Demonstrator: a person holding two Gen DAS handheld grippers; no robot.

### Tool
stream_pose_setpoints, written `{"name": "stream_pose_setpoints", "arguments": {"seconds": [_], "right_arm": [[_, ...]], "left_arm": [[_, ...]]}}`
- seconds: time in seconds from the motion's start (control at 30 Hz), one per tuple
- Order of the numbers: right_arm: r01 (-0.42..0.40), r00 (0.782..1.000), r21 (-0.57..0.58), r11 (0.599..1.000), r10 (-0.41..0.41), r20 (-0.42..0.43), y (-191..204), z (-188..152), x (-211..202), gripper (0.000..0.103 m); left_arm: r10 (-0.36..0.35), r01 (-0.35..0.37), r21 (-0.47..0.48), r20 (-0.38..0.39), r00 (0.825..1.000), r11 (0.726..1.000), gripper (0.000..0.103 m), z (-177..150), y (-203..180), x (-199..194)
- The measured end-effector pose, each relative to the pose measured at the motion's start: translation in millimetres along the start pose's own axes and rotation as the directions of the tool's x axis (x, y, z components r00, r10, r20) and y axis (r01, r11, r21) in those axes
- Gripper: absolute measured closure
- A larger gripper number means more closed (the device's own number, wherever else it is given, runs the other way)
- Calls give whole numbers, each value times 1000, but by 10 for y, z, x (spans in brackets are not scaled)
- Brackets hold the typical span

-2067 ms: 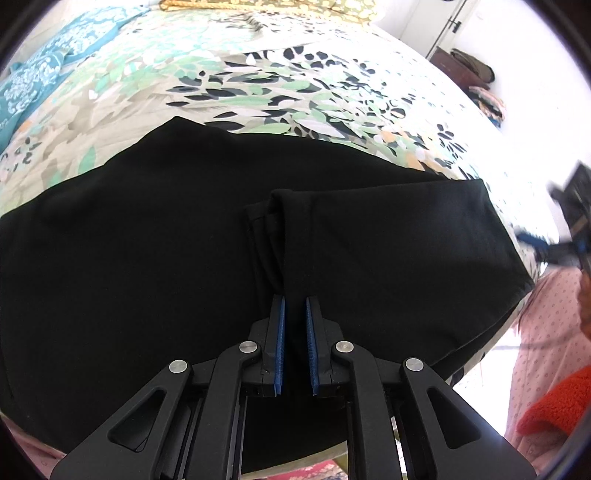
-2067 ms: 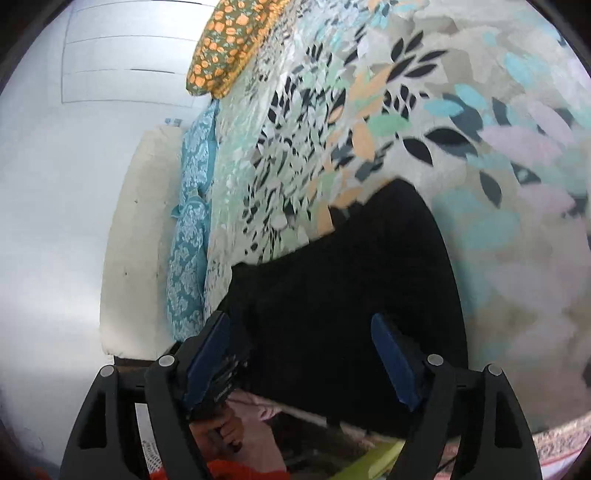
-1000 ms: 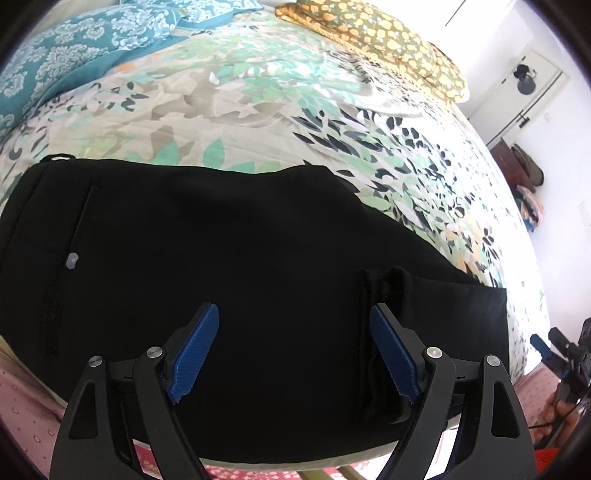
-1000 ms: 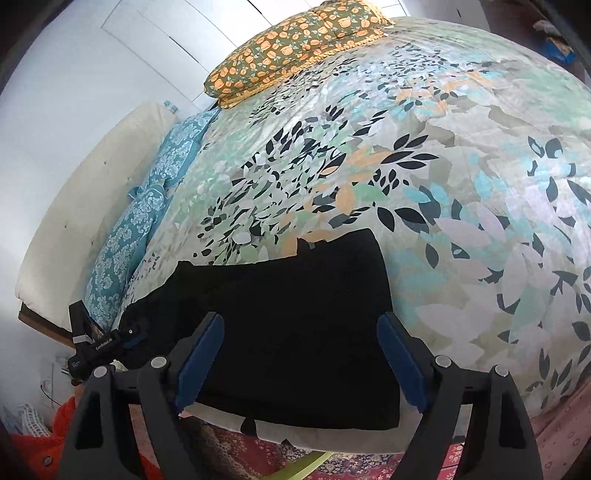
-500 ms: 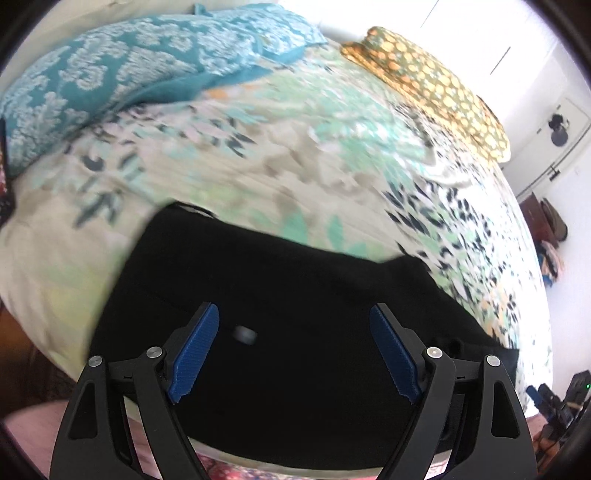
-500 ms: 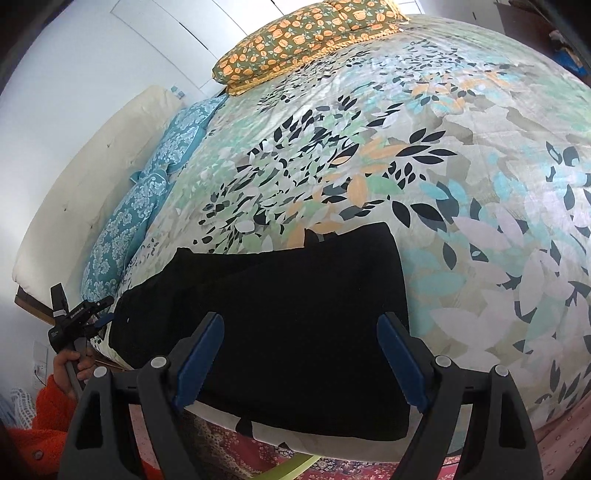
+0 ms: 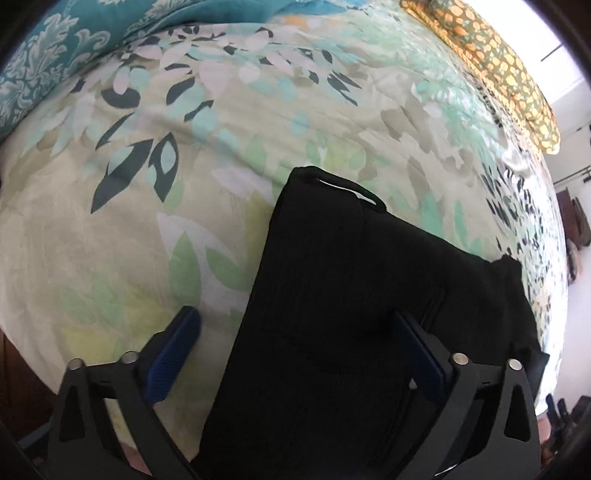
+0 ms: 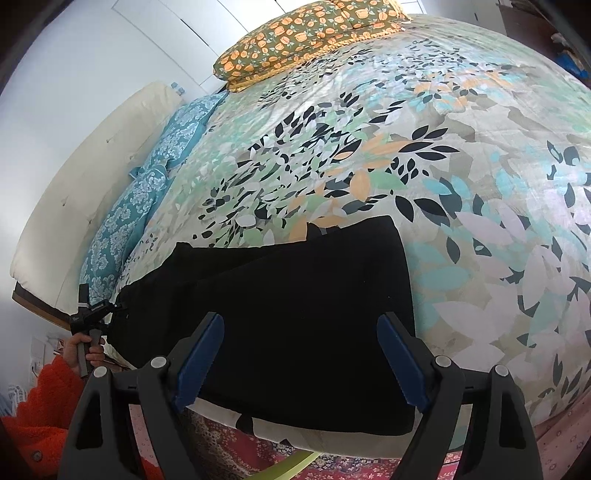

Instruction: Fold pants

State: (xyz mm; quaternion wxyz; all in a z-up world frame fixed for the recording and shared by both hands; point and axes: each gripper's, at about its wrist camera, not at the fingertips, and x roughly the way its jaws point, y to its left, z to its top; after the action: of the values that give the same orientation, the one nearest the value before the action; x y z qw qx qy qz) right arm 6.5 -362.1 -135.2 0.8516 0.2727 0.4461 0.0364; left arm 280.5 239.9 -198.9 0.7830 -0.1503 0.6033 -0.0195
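**Black pants along the near edge of the bed, left jaws parked over the waist end**

Bedroom with white walls and a big bed under a leafy quilt in greens, teals and orange. An orange-patterned pillow sits at the far end and a teal damask one along the headboard side.

The pants lie flat along the near edge of the bed, already doubled over, with their long axis running along that edge. It's soft, matte black fabric with no sheen, squared off at the right end and stepped into layers toward the left.

The left gripper points steeply down at the left end, where a small loop sticks up at the far corner. Its jaws are opening and already wide. The cloth edge runs between them, with one blue pad over bare quilt and the other over fabric, and neither pinches anything. So the left hand, in an orange fuzzy sleeve, is the nearer one to that end.

The right gripper hangs over the right end with its jaws spread wide and empty, cloth below them.

My guess is that the next fold brings one short end over toward the other.
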Motion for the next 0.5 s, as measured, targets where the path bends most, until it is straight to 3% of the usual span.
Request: {"name": "stream_pose_setpoints", "arguments": {"seconds": [0.07, 0.13, 0.17, 0.2, 0.3, 0.4, 0.5], "right_arm": [[-2, 1000, 2, 1000, 2, 3, -12, 1, -6, 18], [-7, 1000, 12, 1000, 7, -1, -32, 12, 14, 18], [-10, 1000, 16, 1000, 10, -2, -42, 17, 24, 18], [-14, 1000, 20, 1000, 14, -3, -50, 24, 31, 18], [-29, 1000, 16, 999, 29, -6, -43, 33, 54, 18], [-46, 999, -2, 999, 46, -18, -14, 33, 93, 18], [-67, 997, -11, 998, 67, -38, -1, 37, 157, 18]], "left_arm": [[-2, 2, 6, 9, 1000, 1000, 4, -28, -22, -21], [-95, 95, 8, 0, 995, 995, 53, -60, -57, -64], [-80, 80, 7, 11, 997, 997, 61, -78, -96, -136], [-73, 73, 17, 21, 997, 997, 77, -97, -135, -200], [-133, 133, 4, 60, 989, 991, 85, -171, -237, -505], [-270, 271, -7, 98, 958, 962, 86, -274, -453, -897], [-381, 378, 48, 99, 919, 924, 87, -437, -949, -1194]]}}
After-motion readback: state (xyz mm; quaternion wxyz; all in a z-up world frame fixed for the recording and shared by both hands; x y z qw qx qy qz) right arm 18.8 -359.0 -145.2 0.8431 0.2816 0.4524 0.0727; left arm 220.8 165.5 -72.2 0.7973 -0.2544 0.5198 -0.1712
